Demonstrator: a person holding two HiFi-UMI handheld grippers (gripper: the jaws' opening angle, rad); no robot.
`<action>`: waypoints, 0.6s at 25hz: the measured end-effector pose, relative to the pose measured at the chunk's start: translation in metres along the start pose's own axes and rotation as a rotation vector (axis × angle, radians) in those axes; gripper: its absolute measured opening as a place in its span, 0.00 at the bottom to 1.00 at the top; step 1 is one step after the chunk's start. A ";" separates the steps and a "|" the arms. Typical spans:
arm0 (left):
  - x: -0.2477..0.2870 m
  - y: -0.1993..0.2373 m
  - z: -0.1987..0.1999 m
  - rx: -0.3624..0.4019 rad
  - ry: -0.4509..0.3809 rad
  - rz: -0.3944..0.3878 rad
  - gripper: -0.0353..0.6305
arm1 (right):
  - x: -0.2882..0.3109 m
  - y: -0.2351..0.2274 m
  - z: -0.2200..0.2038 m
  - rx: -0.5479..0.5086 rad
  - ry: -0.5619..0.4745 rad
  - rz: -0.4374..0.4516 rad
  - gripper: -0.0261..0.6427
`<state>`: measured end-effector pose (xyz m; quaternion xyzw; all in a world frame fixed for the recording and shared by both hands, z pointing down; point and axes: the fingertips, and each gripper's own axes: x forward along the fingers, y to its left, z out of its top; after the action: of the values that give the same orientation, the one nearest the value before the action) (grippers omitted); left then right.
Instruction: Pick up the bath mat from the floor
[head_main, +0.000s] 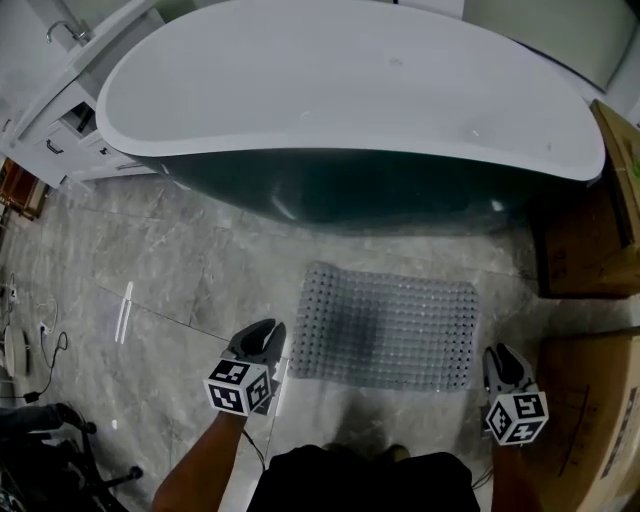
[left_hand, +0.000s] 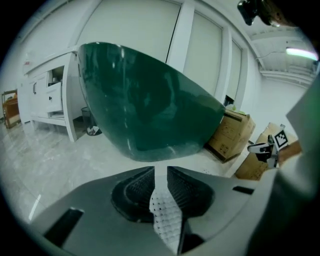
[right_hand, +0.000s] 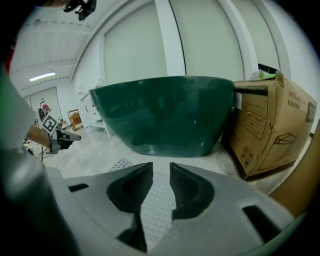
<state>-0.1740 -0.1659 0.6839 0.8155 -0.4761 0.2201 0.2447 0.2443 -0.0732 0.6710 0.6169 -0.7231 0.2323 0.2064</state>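
Note:
The pale translucent bath mat (head_main: 390, 325) with rows of bumps lies flat on the grey marble floor in front of the tub. My left gripper (head_main: 262, 335) is at its near left corner. In the left gripper view the jaws stand slightly apart around a white piece of the mat (left_hand: 165, 215), and floor shows through the gap at the tips (left_hand: 160, 182). My right gripper (head_main: 503, 360) is at the near right corner. Its jaws (right_hand: 161, 175) are open, with the mat (right_hand: 156, 205) showing below and between them, clear of the pads.
A large dark green bathtub (head_main: 350, 90) with a white inside stands just beyond the mat. Cardboard boxes (head_main: 585, 240) line the right side, one (head_main: 590, 400) close to my right gripper. A white cabinet (head_main: 60, 110) is at the far left. Cables lie at the left edge.

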 end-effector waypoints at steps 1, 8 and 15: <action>0.008 0.004 -0.010 -0.007 0.012 0.000 0.15 | 0.009 -0.004 -0.010 0.001 0.010 -0.001 0.20; 0.066 0.036 -0.081 -0.061 0.082 0.004 0.29 | 0.065 -0.030 -0.082 0.042 0.064 -0.014 0.31; 0.119 0.061 -0.141 -0.128 0.133 -0.008 0.37 | 0.104 -0.058 -0.146 0.111 0.091 -0.036 0.38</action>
<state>-0.1927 -0.1853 0.8765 0.7836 -0.4687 0.2417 0.3284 0.2870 -0.0777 0.8541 0.6290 -0.6878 0.2962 0.2084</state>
